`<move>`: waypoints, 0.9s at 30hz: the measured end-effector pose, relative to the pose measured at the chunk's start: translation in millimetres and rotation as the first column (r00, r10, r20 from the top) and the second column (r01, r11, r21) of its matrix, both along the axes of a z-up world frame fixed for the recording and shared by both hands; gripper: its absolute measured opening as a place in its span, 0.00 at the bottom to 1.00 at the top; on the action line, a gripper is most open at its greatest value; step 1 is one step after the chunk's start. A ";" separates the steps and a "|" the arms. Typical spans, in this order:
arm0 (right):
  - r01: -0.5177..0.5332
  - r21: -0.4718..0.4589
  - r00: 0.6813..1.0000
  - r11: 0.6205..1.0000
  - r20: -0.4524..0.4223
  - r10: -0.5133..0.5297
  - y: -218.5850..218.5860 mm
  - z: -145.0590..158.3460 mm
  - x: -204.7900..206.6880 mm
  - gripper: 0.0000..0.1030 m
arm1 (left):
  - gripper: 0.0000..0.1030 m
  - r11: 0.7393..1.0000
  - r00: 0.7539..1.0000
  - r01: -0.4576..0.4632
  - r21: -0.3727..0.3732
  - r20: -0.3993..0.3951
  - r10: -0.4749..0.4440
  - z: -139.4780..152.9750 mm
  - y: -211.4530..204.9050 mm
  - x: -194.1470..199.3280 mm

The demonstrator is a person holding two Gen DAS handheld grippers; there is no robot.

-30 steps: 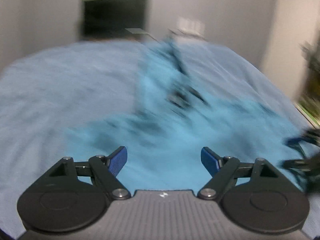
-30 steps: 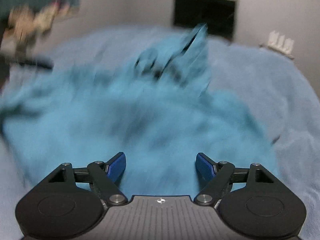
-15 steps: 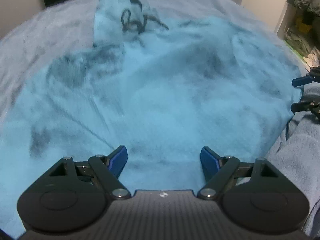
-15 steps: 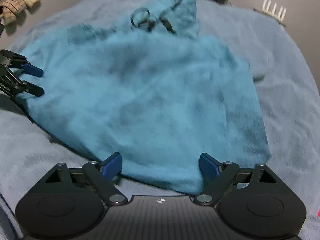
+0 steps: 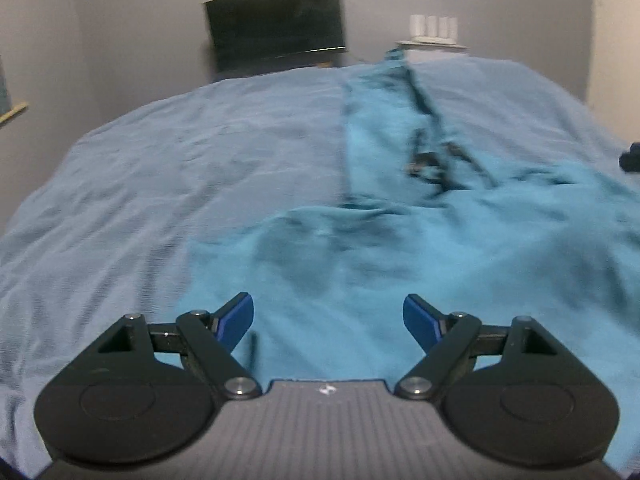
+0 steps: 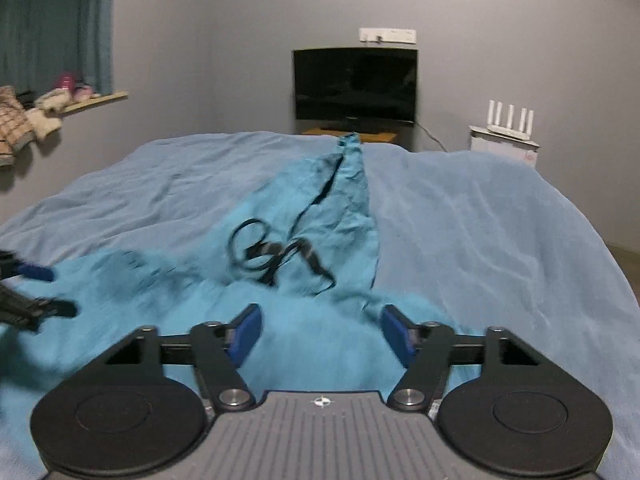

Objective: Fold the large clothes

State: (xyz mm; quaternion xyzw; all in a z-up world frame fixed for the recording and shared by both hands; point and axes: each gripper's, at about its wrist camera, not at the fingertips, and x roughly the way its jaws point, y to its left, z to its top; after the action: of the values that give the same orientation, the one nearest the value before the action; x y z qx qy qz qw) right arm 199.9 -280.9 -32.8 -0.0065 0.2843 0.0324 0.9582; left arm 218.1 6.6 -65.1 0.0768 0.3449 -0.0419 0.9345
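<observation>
Two tools, left [image 5: 328, 314] and right [image 6: 320, 330], gape empty over one teal garment [image 6: 320, 216].

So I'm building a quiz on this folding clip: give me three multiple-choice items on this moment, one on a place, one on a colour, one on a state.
1. Where does the black cord lie?
A. on the turquoise garment
B. on the floor
C. on the TV

2. What colour is the bedcover under the garment?
A. red
B. pale blue
C. white

3. How do the jaws of the right gripper stand?
A. shut on the cord
B. shut on the garment
C. open, over the garment

Key: 1 A, the cord loops across the cloth; 2 B, pale blue fabric surrounds the garment; 3 C, the blue pads are apart with cloth showing between them.
</observation>
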 end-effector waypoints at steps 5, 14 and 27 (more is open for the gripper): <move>0.069 0.056 0.997 0.996 -0.050 -0.067 -6.3 -33.1 84.5 0.53 | 0.80 0.999 0.996 -0.040 -0.001 -0.081 0.039 -34.2 25.1 34.4; 0.163 0.116 0.982 0.980 -0.111 -0.150 -34.7 -81.5 190.9 0.53 | 0.79 0.983 0.998 0.043 -0.180 -0.042 -0.051 -14.5 10.5 129.3; 0.227 0.369 0.963 0.901 -0.220 -0.153 -81.5 -125.8 286.5 0.54 | 0.79 0.930 0.992 -0.034 -0.365 -0.124 -0.012 -35.1 -10.3 282.1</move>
State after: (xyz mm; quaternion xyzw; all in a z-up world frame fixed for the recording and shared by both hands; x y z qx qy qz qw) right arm 486.4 -362.4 -158.7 0.2159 0.3594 -0.0051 0.9078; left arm 500.1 -3.7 -100.2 -0.1036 0.3890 -0.1050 0.9094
